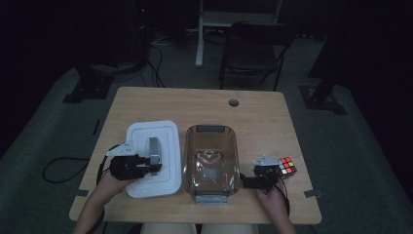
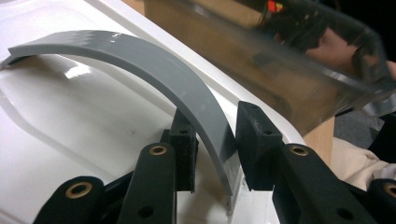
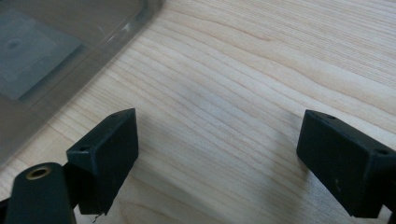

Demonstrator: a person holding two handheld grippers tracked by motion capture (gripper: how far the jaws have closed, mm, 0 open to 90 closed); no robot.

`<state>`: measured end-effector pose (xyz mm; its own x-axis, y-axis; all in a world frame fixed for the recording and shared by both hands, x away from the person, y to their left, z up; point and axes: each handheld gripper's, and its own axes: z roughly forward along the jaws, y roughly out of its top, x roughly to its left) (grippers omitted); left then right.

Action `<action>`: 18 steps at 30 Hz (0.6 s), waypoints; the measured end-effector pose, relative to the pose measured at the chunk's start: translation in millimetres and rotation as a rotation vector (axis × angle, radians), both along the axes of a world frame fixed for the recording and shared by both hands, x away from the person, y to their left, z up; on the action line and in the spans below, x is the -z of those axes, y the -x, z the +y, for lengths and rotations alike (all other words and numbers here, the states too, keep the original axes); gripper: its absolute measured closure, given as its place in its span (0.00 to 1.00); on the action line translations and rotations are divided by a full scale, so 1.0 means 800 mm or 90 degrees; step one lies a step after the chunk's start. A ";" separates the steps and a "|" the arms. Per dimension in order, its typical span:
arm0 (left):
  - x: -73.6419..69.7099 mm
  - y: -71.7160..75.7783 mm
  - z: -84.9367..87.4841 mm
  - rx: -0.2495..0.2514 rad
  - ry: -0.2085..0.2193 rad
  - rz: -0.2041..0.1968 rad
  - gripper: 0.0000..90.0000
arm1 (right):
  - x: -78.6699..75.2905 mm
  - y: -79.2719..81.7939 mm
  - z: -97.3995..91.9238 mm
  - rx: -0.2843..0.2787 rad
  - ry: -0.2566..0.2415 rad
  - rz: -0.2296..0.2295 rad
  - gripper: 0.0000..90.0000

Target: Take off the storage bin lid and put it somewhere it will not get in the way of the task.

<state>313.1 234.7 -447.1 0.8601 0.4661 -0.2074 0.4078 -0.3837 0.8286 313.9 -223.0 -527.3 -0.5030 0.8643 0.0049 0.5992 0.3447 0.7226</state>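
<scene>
A white lid [image 1: 165, 136] with an arched grey handle [image 1: 154, 148] lies flat on the table's left half. My left gripper [image 1: 152, 168] reaches in from the left and is shut on the near end of that handle [image 2: 154, 65], one black pad on each side [image 2: 217, 140]. To the lid's right stands a clear brownish box [image 1: 210, 129] with grey end clips. My right gripper [image 1: 248, 183] rests by the box's right wall, its jaws spread wide over bare wood [image 3: 217, 158] with nothing between them. A colour cube [image 1: 286, 167] sits just right of it.
The lid [image 2: 70, 121] lies close against the box wall [image 2: 280, 70]. A corner of the box [image 3: 42, 51] lies left of my right jaws. The wooden table [image 1: 253, 112] has a cable hole [image 1: 234, 103] at the back. A chair [image 1: 253, 48] stands beyond it.
</scene>
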 end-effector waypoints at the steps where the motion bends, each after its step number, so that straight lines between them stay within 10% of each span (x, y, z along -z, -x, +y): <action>1: 0.006 -0.001 -0.003 0.001 -0.009 0.002 0.78 | 0.000 0.000 0.000 0.000 0.000 0.000 0.14; 18: 0.065 -0.022 -0.022 0.009 -0.035 0.065 0.78 | 0.000 0.000 0.000 0.000 0.000 0.000 0.14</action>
<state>331.0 216.7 -499.1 0.8425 0.4668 -0.2688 0.4831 -0.4342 0.7603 313.9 -223.0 -527.4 -0.5029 0.8643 0.0049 0.5991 0.3445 0.7228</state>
